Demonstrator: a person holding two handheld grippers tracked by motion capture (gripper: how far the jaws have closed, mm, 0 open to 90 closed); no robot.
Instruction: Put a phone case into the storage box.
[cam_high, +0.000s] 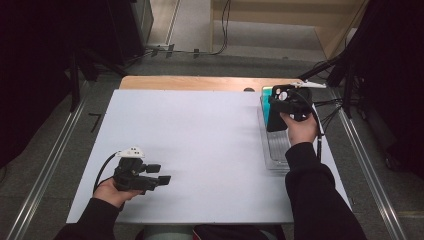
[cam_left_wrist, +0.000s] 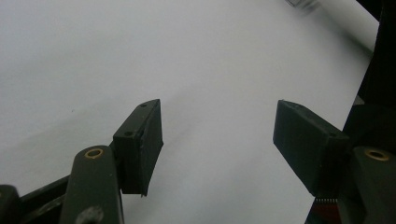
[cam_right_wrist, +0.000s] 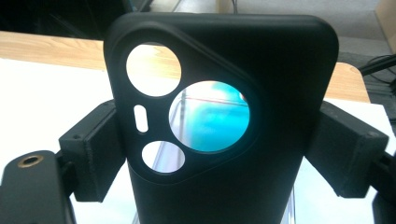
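A black phone case (cam_right_wrist: 280, 70) with round camera cut-outs stands upright between the jaws of my right gripper (cam_right_wrist: 219, 154), and both pads press its sides. From above, the case (cam_high: 276, 125) and the right gripper (cam_high: 279, 106) hang over a clear tray (cam_high: 272, 152) at the table's right edge. A teal item (cam_high: 265, 95) lies at the tray's far end and shows through the case's biggest hole (cam_right_wrist: 210, 121). My left gripper (cam_high: 159, 174) rests low at the near left, pointing right. Its jaws stand open over the bare white sheet, nothing between them (cam_left_wrist: 217, 140).
A white sheet (cam_high: 200, 145) covers most of the wooden table (cam_high: 200, 82), whose bare strip runs along the far edge. Cables (cam_high: 330, 107) and dark stands crowd the floor past the right edge. A metal rail (cam_high: 45, 170) runs along the left.
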